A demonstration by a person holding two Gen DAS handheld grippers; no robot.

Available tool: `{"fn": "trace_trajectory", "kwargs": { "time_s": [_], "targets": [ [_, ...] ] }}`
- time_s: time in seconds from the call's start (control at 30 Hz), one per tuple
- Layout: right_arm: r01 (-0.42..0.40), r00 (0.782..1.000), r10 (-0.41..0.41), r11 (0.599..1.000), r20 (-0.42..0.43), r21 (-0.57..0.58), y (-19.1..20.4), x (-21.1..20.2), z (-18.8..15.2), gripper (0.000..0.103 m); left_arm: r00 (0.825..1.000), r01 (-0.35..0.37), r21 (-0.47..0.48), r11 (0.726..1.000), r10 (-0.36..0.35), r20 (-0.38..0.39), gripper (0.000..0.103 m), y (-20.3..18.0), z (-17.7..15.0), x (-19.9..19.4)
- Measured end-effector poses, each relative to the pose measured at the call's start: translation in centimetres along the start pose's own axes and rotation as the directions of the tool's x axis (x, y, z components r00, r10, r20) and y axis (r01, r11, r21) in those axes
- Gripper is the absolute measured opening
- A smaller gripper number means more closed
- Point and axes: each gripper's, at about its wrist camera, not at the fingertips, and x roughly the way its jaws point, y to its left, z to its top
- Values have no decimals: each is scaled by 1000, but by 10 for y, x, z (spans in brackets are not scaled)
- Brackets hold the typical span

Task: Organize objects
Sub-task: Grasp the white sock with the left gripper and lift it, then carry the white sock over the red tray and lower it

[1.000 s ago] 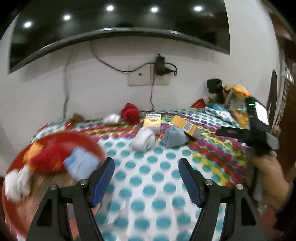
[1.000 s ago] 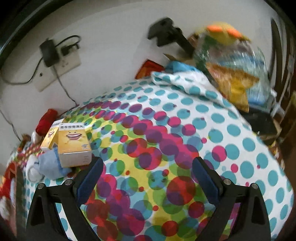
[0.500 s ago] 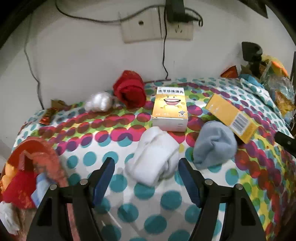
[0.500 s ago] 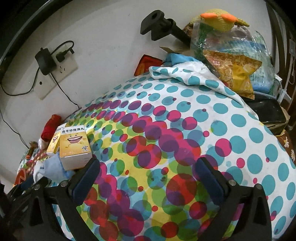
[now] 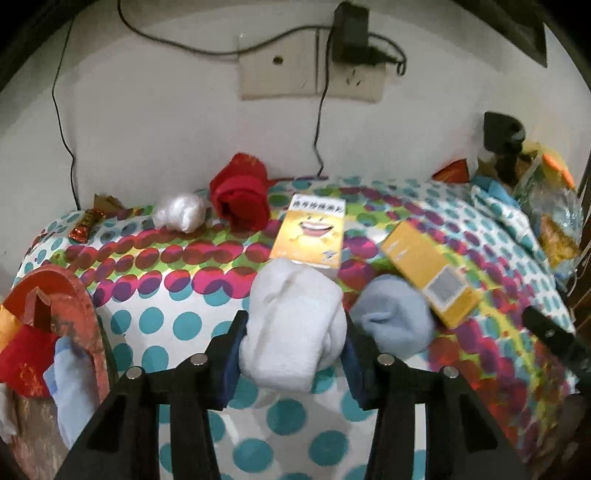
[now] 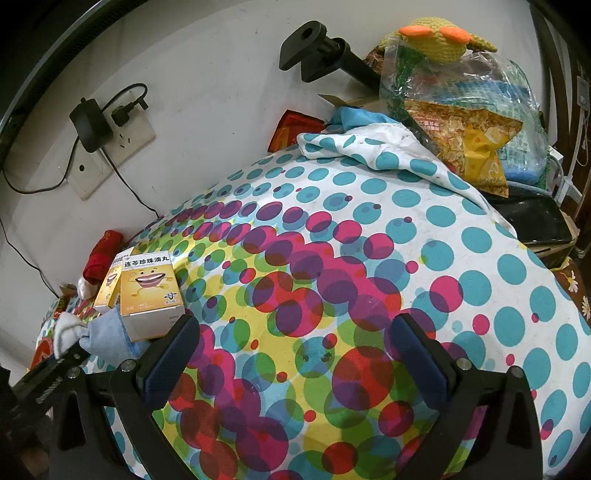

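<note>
A white sock [image 5: 291,325], pale blue sock [image 5: 395,325], red sock [image 5: 240,199] and yellow boxes [image 5: 310,232] on a cloth [image 6: 369,258] dotted teal and magenta.

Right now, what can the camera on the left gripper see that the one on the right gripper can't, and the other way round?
Only the left wrist view shows the left gripper closing, its pads against the white sock, and the red basket already holding socks at the table's edge. Only the right wrist view shows the right gripper open over bare cloth, the snack bag and the knitted yellow toy. Both show the smiley-face box, the blue sock, the red sock and the spotted tablecloth.
</note>
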Motion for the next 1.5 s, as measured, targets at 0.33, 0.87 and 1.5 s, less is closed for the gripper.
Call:
{"fn": "trace_trajectory", "kwargs": {
  "time_s": [0.33, 0.87, 1.5],
  "targets": [
    [1, 1000, -1, 1000, 0, 1, 1, 0, 0, 103, 993, -19, -5, 1000, 20, 120, 47, -12, 0, -70],
    [3, 1000, -3, 1000, -2, -1, 1, 0, 1, 103, 981, -74, -205, 976, 109, 161, 47, 105, -30, -143],
    [-1, 1000, 1, 1000, -1, 3, 0, -1, 0, 103, 963, -250, -316, 915, 268, 14, 47, 239, -128, -166]
  ]
}}
